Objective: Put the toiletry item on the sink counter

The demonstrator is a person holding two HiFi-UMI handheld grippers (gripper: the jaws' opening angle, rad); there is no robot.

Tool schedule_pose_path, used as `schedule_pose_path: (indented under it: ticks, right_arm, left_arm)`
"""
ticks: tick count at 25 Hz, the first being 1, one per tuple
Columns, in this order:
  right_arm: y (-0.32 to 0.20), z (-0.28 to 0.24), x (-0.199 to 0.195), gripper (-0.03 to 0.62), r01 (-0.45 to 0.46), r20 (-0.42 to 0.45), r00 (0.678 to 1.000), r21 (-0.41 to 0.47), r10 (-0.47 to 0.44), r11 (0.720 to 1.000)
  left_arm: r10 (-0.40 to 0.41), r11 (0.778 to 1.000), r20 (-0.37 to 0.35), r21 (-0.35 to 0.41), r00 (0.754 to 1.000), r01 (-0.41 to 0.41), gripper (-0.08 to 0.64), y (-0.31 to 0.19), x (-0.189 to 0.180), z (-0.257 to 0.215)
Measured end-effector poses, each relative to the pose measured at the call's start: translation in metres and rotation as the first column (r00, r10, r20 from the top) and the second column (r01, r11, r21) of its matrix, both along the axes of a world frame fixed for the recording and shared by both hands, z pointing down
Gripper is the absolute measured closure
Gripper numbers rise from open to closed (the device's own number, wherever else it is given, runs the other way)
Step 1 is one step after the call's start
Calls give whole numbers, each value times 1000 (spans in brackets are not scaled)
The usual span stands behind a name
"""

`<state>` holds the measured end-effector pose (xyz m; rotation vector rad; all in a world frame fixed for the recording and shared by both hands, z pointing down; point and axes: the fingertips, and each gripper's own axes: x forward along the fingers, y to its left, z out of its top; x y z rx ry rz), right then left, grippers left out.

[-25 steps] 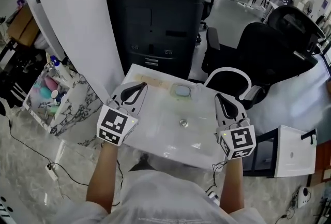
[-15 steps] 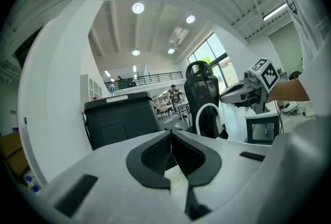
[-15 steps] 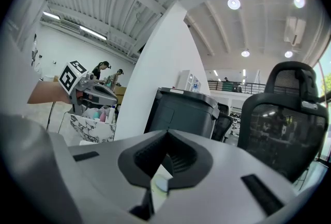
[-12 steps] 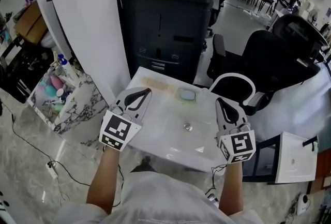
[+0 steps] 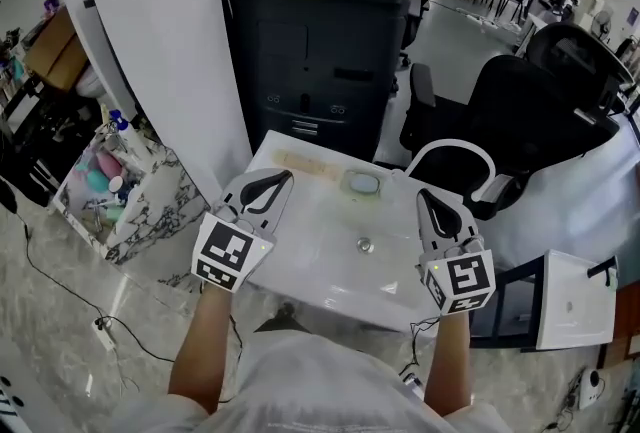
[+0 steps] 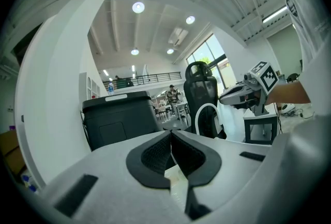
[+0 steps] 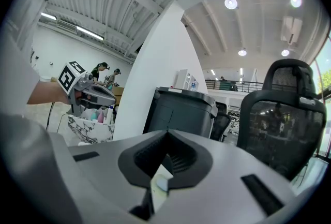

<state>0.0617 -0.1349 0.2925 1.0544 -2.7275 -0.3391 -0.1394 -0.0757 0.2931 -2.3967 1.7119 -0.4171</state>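
Several toiletry bottles (image 5: 108, 163) stand in a marble-patterned bin (image 5: 152, 209) at far left, well apart from the sink counter (image 5: 320, 266). Left gripper (image 5: 280, 179): jaws together, nothing between, over counter's left edge. Right gripper (image 5: 424, 197): jaws together, empty, over right edge.

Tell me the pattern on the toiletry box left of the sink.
The box is white marble with dark veins; head view shows it best.

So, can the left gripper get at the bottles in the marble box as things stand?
Probably yes. The marble box sits open-topped on the floor just left of the sink, lower than the left gripper, with nothing between them and the bottles showing at its top. The gripper's jaws are shut, so they must open first.
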Motion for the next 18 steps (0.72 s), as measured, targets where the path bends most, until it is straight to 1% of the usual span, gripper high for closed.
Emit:
schedule_pose_path:
  ticks: [18]
  right_arm:
    - [-6,6,-13,597,21,-1,1000,-17,-21,1000]
  left_arm:
    - [1,1000,20,-18,1000,-1,549,-3,-6,3]
